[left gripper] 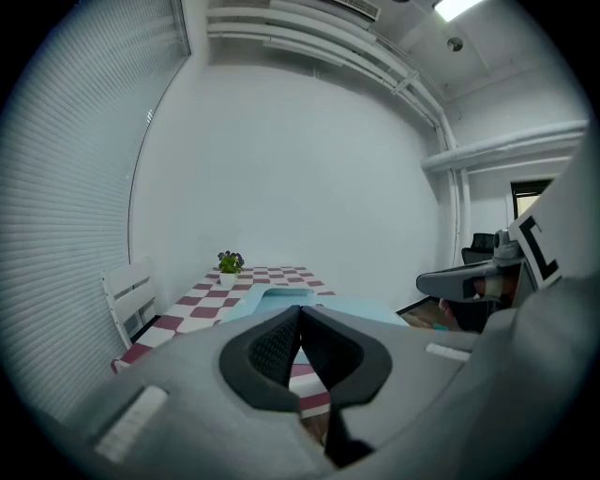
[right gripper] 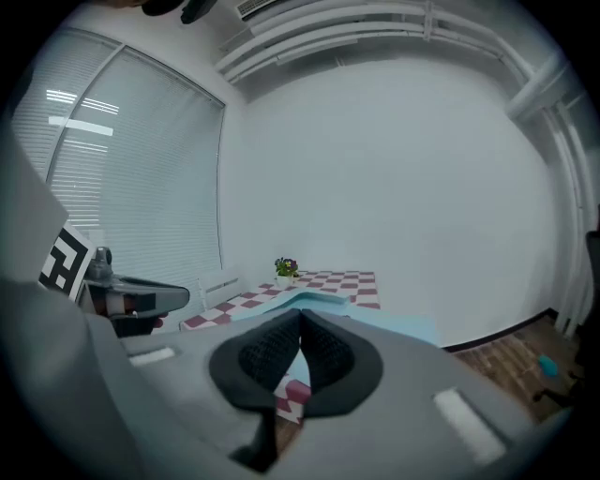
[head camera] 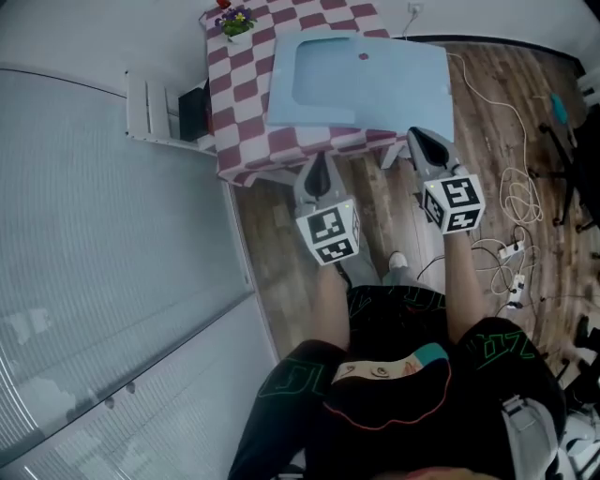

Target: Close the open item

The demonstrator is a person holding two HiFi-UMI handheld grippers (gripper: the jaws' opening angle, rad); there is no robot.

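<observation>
Light-blue flat item [head camera: 375,84] lies on the checked table [head camera: 239,112], covering its right half and overhanging the right edge. A flower pot [head camera: 234,22] stands at the far left corner. Left gripper [head camera: 320,157] and right gripper [head camera: 419,136] are held before the near edge, jaws pressed together and empty, neither touching the item.

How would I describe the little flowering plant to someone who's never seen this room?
Find the table with the red-and-white chequered cloth. A pale blue flat item covers much of it. At the table's far left corner stands the potted plant: small and upright, with green leaves and purple flowers, unlike its flat blue neighbour.
</observation>
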